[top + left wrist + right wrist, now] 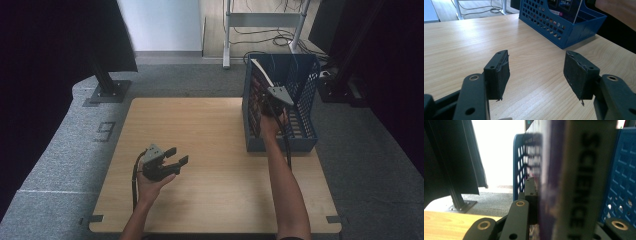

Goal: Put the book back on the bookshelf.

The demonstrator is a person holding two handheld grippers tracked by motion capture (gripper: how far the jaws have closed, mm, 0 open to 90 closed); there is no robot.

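Observation:
A book (pixel 579 170) with a pale spine reading "SCIENCE" stands upright inside a blue perforated basket (pixel 306 141) at the table's right back. My right gripper (pixel 265 104) is shut on the book from the near side, and one jaw presses its purple cover in the right gripper view. The book's white top edge (pixel 258 67) leans against the basket's left wall. My left gripper (pixel 179 156) rests low over the wooden table (pixel 210 125) at the front left. Its jaws are open with nothing between them, and they point toward the basket (pixel 564 35).
A black stand with a bolted base plate (pixel 107 90) sits on the grey carpet beyond the table's left back corner. Metal desk legs and cables (pixel 260 30) lie farther back. Dark curtains hang at both sides.

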